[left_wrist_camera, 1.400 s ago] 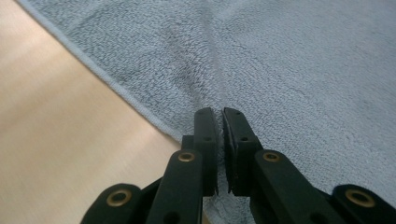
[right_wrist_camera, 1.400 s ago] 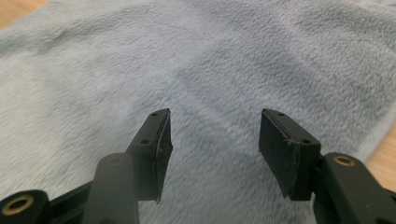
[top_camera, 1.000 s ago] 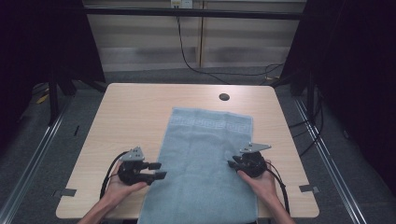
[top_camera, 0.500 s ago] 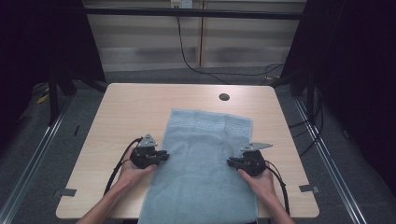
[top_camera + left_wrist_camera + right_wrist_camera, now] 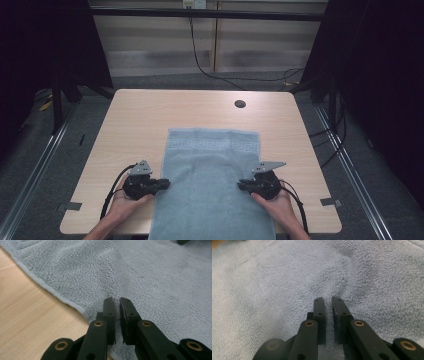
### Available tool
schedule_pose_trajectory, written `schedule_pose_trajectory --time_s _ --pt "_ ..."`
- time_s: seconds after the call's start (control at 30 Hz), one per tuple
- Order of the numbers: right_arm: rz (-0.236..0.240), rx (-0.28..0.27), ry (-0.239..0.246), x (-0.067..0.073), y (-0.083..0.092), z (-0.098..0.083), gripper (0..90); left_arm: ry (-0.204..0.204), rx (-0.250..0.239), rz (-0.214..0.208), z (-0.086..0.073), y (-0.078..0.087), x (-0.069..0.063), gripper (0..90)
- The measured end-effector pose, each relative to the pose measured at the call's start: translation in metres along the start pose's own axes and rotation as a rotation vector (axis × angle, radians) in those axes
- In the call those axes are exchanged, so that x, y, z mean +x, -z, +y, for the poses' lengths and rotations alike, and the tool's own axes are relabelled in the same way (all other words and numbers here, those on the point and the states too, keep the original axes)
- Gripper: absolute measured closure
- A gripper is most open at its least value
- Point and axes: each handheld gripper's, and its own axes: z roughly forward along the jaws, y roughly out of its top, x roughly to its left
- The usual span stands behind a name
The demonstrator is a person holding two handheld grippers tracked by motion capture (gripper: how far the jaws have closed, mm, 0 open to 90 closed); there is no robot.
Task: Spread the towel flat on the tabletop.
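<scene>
A light blue terry towel (image 5: 212, 185) lies flat on the wooden table (image 5: 140, 115), its near end hanging over the front edge. My left gripper (image 5: 167, 184) is at the towel's left edge, and its jaws have just been closing. In the left gripper view they stand almost together at the gripper's tips (image 5: 117, 301), pinching a small ridge of towel (image 5: 150, 270) just inside the hem. My right gripper (image 5: 240, 185) is at the towel's right side and has also just been closing. Its tips (image 5: 327, 300) nip a raised fold of towel (image 5: 274, 277).
A dark round cable hole (image 5: 240, 104) sits in the table's far right part. Bare wood lies on either side of the towel. Tape marks (image 5: 331, 202) are stuck near the front corners. Black cables (image 5: 200, 55) hang behind the table.
The left gripper's jaws, wide a second ago, have closed on the towel's left edge. That hand went forward along the edge and came back. The right gripper has shifted slightly toward the person.
</scene>
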Motion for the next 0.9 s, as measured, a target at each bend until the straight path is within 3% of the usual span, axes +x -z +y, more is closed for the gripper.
schedule_pose_trajectory --time_s 0.07,0.17,0.2,0.27,0.4,0.43,0.57,0.67,0.7,0.73,0.8,0.9 --pt "-0.001 0.000 -0.004 0.002 0.002 -0.003 83.0 0.002 0.009 0.000 -0.001 0.001 -0.005 83.2" --pt "-0.036 0.006 0.032 0.013 0.006 -0.007 83.0 -0.001 0.016 -0.010 -0.005 0.005 -0.012 83.3" --pt "-0.013 0.010 0.021 0.017 0.008 -0.010 83.1 0.022 0.017 -0.034 -0.009 0.009 -0.014 83.4" --pt "-0.010 0.005 0.031 0.019 0.010 -0.013 83.1 0.021 0.021 -0.044 -0.011 0.011 -0.016 83.4" --pt "0.048 0.025 0.042 0.034 0.019 -0.024 82.9 -0.019 0.033 -0.033 -0.021 0.020 -0.033 83.3" --pt "0.054 0.033 0.062 0.038 0.021 -0.025 82.8 -0.018 0.043 -0.056 -0.026 0.025 -0.039 83.2" --pt "0.081 0.052 0.069 0.046 0.026 -0.030 80.2 -0.023 0.058 -0.069 -0.033 0.033 -0.050 82.2" --pt "0.089 0.056 0.080 0.049 0.026 -0.030 73.1 -0.034 0.058 -0.074 -0.032 0.032 -0.051 77.1" --pt "0.100 0.041 0.068 0.046 0.027 -0.028 66.6 -0.032 0.055 -0.064 -0.026 0.029 -0.047 73.5" --pt "0.100 0.041 0.068 0.046 0.027 -0.028 66.6 -0.032 0.055 -0.064 -0.026 0.029 -0.047 69.8" --pt "0.097 -0.043 0.015 0.034 0.035 -0.015 62.1 -0.022 0.021 -0.045 -0.015 0.027 -0.040 65.8" --pt "0.046 -0.075 0.005 0.017 0.042 -0.003 58.0 -0.007 -0.005 -0.009 0.008 0.020 -0.022 60.3"
